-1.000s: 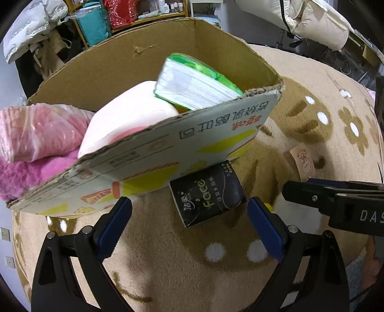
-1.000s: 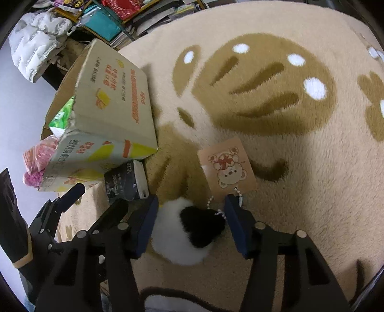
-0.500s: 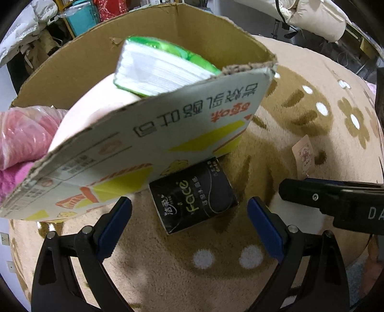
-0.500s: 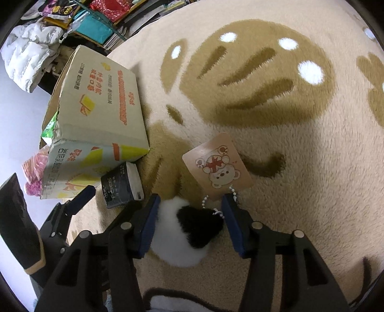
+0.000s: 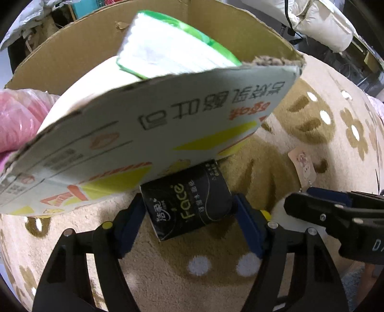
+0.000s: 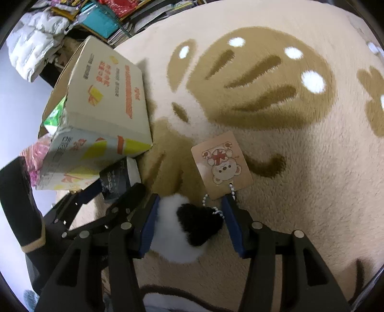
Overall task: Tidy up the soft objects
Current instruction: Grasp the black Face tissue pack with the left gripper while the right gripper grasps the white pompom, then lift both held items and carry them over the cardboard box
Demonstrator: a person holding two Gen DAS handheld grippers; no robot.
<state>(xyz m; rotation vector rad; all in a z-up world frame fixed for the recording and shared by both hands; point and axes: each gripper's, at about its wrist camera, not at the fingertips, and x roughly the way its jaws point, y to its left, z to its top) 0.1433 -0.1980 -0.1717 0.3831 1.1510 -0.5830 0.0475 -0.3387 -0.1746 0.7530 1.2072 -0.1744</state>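
Observation:
A black tissue pack point(image 5: 189, 204) lies on the beige rug against the cardboard box point(image 5: 168, 124). My left gripper point(image 5: 189, 211) has closed its blue pads on the pack's two sides. The pack also shows in the right wrist view point(image 6: 117, 180). A black-and-white plush toy point(image 6: 184, 223) with a bear tag point(image 6: 222, 165) on a bead chain lies on the rug. My right gripper point(image 6: 189, 216) has its pads around the plush, the left pad touching it, the right pad close beside it.
The box holds a green-wrapped tissue pack point(image 5: 172, 48), a pale pink cushion point(image 5: 91, 91) and pink items in plastic point(image 5: 16, 120). White padded jackets point(image 6: 36, 40) and cluttered shelves point(image 6: 103, 16) lie beyond the rug point(image 6: 288, 144).
My left gripper moved forward and narrowed from wide open onto the black tissue pack. My right gripper narrowed around the plush toy.

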